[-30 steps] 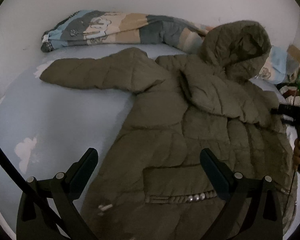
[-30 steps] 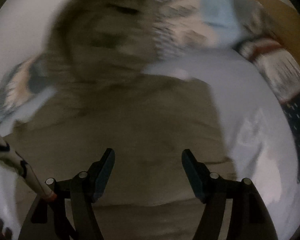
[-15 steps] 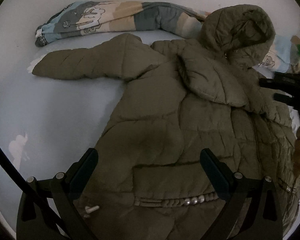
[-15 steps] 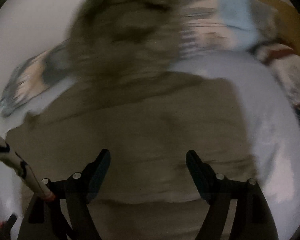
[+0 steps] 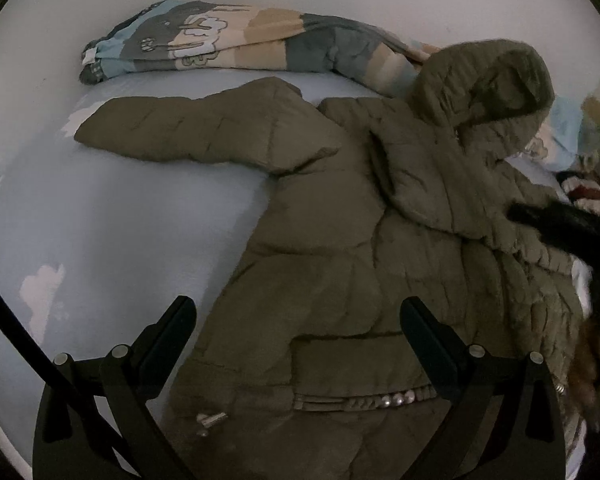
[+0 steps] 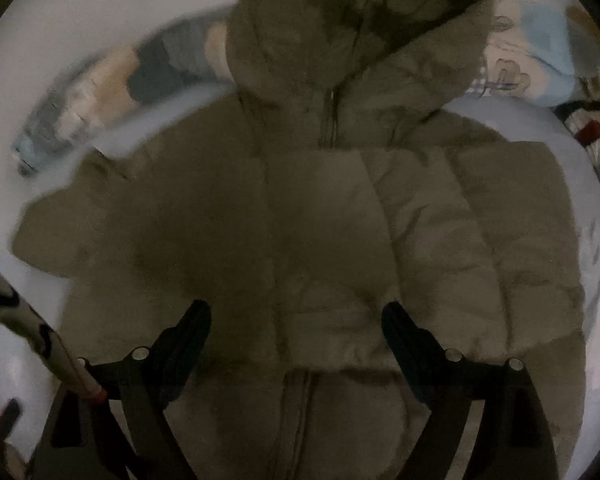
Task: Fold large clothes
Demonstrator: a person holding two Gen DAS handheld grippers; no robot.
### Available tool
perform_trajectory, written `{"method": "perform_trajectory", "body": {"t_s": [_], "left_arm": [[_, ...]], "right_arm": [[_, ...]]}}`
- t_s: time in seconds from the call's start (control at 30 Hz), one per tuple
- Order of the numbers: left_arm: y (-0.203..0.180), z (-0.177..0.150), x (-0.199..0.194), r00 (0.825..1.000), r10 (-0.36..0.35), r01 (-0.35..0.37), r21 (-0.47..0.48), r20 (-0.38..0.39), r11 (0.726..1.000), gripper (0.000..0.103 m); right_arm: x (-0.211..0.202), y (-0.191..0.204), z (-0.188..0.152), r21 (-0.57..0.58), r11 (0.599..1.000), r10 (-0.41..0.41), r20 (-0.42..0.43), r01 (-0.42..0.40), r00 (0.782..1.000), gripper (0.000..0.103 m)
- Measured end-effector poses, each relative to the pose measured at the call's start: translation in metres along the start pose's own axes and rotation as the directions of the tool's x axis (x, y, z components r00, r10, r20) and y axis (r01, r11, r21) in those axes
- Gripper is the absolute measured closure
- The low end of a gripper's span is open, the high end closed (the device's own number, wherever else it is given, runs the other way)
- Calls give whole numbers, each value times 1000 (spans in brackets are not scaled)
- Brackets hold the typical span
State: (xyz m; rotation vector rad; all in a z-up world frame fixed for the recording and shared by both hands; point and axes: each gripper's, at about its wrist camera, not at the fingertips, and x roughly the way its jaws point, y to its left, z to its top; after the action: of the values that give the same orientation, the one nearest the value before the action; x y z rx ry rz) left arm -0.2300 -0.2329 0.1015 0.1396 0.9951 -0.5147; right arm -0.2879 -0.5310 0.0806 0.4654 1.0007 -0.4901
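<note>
Currently: one sleeve folded in, the other awaiting its fold

Step in hand: the olive hooded puffer jacket [image 5: 340, 264] lies front-up on the pale blue bed sheet [image 5: 100, 232]. One sleeve is laid across the chest; the other sleeve [image 5: 204, 132] lies spread out over the sheet. The hood [image 5: 484, 88] rests against the striped printed quilt [image 5: 228, 44] by the wall.

Gripper states: the left gripper [image 5: 296, 328] is released, hovering above the hem with nothing between its jaws. The right gripper [image 6: 296, 320] is released too; its jaws have just been opening, with nothing between them.

Next move, as judged: grasp the spread sleeve near its cuff and carry it across the chest.

Change from the earlier frame: the right gripper's view has swung to centre on the jacket zipper [image 6: 332, 116].
</note>
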Motion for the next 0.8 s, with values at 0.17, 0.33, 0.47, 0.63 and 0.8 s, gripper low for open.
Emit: {"method": "perform_trajectory", "body": {"t_s": [0.17, 0.33, 0.47, 0.63, 0.8], "left_arm": [[5, 1, -5, 1000, -9, 9, -22, 4, 1000, 1], [8, 0, -6, 1000, 6, -6, -17, 13, 1000, 1], [15, 4, -6, 999, 35, -35, -1, 28, 999, 1], [49, 19, -7, 996, 71, -70, -27, 55, 997, 1], [108, 42, -1, 996, 60, -49, -155, 62, 987, 1]], "right_arm": [[-58, -1, -46, 6, 999, 50, -1, -50, 999, 13], [-102, -7, -131, -16, 999, 49, -15, -49, 999, 13], [-102, -8, -154, -83, 996, 22, 44, -18, 999, 13], [-107, -26, -138, -46, 999, 33, 110, -28, 993, 13], [-103, -40, -132, -2, 999, 41, 115, -41, 993, 13]]}}
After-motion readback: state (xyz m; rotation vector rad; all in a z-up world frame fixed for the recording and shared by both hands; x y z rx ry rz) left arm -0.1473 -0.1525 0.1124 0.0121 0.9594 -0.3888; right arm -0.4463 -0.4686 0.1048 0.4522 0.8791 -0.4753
